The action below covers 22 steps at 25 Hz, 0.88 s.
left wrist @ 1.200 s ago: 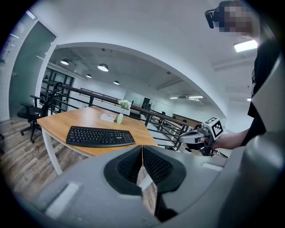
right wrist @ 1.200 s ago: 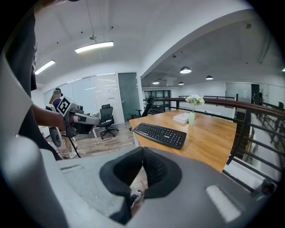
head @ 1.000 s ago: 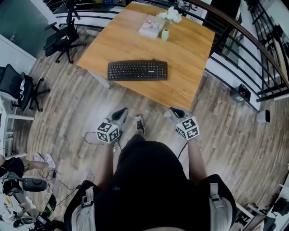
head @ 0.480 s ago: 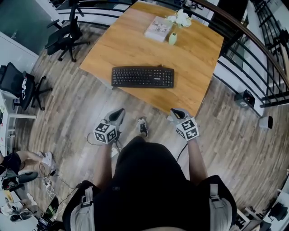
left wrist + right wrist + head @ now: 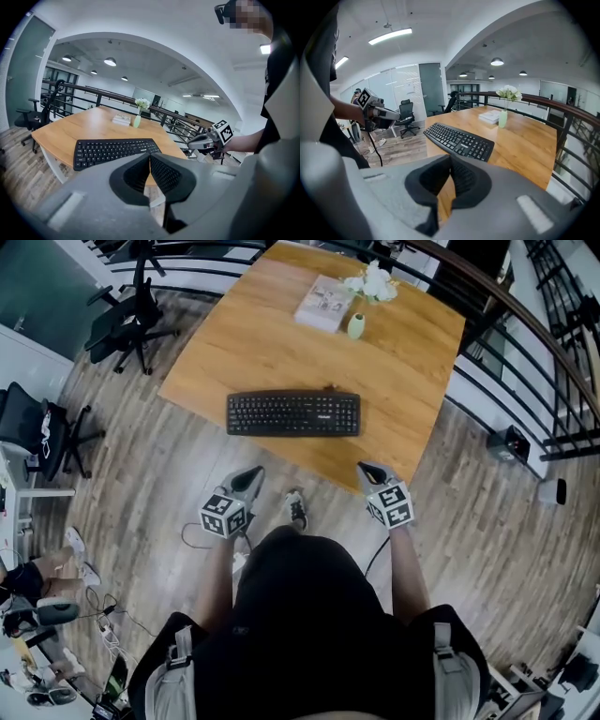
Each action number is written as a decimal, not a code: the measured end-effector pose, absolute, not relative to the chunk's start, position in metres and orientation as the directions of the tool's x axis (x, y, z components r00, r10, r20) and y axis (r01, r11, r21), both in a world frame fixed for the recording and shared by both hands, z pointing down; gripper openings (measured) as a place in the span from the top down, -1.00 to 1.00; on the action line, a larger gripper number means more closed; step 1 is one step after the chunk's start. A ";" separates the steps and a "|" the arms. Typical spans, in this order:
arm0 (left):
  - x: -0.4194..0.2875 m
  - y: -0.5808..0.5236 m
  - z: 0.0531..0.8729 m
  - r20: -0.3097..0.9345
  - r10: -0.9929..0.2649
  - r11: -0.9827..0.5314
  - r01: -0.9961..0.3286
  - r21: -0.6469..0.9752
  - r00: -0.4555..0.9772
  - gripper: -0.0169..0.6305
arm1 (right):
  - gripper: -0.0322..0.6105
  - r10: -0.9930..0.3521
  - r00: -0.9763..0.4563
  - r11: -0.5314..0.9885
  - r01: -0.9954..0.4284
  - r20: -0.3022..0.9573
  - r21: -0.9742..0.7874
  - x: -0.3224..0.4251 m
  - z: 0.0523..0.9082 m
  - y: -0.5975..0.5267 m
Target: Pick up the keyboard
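**Head view.** A black keyboard (image 5: 292, 413) lies flat on a wooden table (image 5: 403, 381), near the table's front edge and with its long side roughly along that edge. At the far side of the table stand a pale green vase (image 5: 356, 326) with white flowers and, just beside it, a book (image 5: 323, 303). Both are well apart from the keyboard. The left tongs (image 5: 251, 474) hang over the plank floor (image 5: 159, 484), short of the table. The right tongs (image 5: 367, 468) sit at the table's front edge as seen from above. Neither touches the keyboard. Each carries a marker cube (image 5: 224, 514). A shoe (image 5: 296, 507) shows between them. Black office chairs (image 5: 122, 320) stand to the left, and a dark railing (image 5: 525, 329) runs along the right.

**Left gripper view.** The left tongs (image 5: 150, 158) have their jaws pressed together with nothing between them. The keyboard (image 5: 115, 151) lies beyond the tips on the table (image 5: 56, 133), untouched. The vase (image 5: 137, 121) and the book (image 5: 122, 119) stand farther back. The right tongs (image 5: 191, 145) appear at the right, level with the table's edge.

**Right gripper view.** The right tongs (image 5: 450, 161) are likewise closed and empty. The keyboard (image 5: 459, 139) lies ahead and slightly left on the table (image 5: 529, 140), clear of the tips. The vase (image 5: 503, 117) and the book (image 5: 490, 116) stand behind it. The left tongs (image 5: 396, 116) show at the left over the floor, with an office chair (image 5: 407, 117) behind them.
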<state>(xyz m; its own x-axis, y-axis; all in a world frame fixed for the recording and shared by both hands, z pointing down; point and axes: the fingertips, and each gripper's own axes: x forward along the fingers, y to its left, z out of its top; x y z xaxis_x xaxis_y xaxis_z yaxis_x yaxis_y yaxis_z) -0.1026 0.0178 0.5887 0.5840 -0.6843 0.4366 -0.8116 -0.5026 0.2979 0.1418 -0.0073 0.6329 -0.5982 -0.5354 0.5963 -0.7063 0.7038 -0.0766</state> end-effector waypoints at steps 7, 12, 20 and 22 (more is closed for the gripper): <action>-0.119 -0.009 0.593 0.441 -0.688 -0.489 -0.818 0.304 0.576 0.90 | 0.89 -0.549 -0.579 0.683 -0.727 0.603 -0.076 0.140 0.637 -0.030; -0.132 -0.019 0.598 0.441 -0.690 -0.482 -0.819 0.312 0.574 0.90 | 0.89 -0.553 -0.562 0.672 -0.737 0.615 -0.069 0.132 0.642 -0.040; -0.147 -0.040 0.607 0.435 -0.684 -0.489 -0.810 0.324 0.586 0.90 | 0.89 -0.555 -0.540 0.670 -0.741 0.633 -0.044 0.114 0.647 -0.060; -0.154 -0.044 0.609 0.434 -0.684 -0.485 -0.810 0.329 0.586 0.90 | 0.89 -0.553 -0.533 0.672 -0.739 0.640 -0.035 0.108 0.649 -0.063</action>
